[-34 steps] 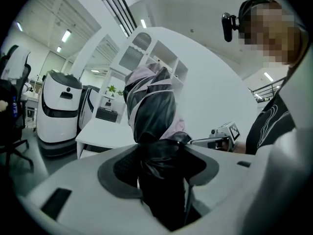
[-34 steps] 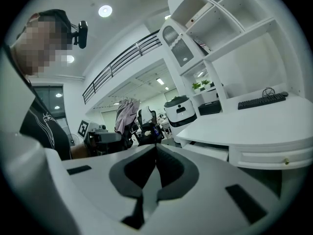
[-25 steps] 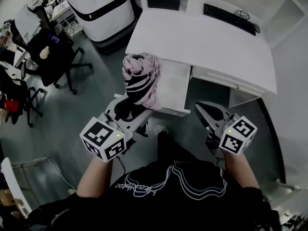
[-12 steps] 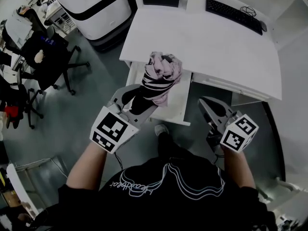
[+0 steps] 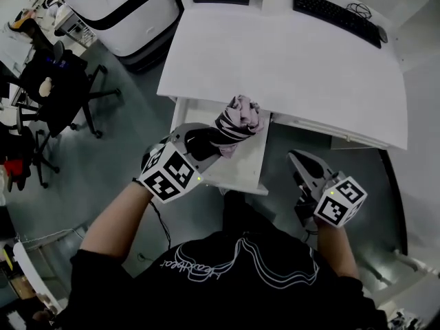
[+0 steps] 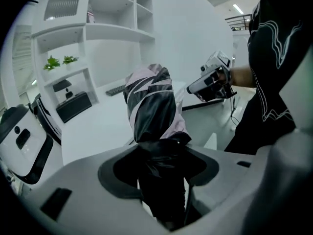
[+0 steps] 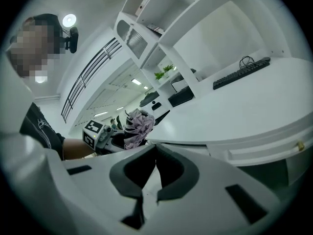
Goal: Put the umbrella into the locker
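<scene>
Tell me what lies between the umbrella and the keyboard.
Only bare white desk top lies between the umbrella and the keyboard. The head view shows this stretch plainly.

Pink-and-black striped umbrella [image 5: 237, 119], white desk [image 5: 275, 60], black keyboard [image 5: 335, 9]

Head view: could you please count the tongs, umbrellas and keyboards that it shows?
Tongs: 2 (left tongs, right tongs)
Umbrella: 1
Keyboard: 1
Total: 4
</scene>
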Demonstrator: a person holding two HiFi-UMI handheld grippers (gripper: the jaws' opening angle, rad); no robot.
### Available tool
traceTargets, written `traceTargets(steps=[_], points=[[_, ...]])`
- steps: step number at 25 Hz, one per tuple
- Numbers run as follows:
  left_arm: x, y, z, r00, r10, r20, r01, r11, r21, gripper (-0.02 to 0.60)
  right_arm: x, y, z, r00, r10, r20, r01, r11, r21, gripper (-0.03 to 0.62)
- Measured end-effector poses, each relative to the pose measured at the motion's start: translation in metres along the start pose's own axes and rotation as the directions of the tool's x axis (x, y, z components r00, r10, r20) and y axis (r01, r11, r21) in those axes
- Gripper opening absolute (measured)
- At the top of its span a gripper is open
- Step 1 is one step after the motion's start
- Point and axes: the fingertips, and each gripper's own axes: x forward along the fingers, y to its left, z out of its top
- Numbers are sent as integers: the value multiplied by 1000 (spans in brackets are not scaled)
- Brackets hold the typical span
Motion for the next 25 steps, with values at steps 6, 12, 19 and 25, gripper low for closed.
traceTargets(steps=[6,12,19,25], points=[[42,1,-26,989,-84,-119,97,989,107,222,9,-13,-8,1000,-3,-29,5,999,39,6],[76,-7,-67,955,-158,-251,205,963,176,223,10,-20,-15,999,-22,-46,25,997,66,5],[116,-16,-101,917,-207,-342,285,938,197,222,1,-33,-35,997,-50,-57,55,994,94,5],[150,-13,-133,891,-208,-405,321,918,234,222,-4,-45,-48,995,-82,-59,88,990,111,6]])
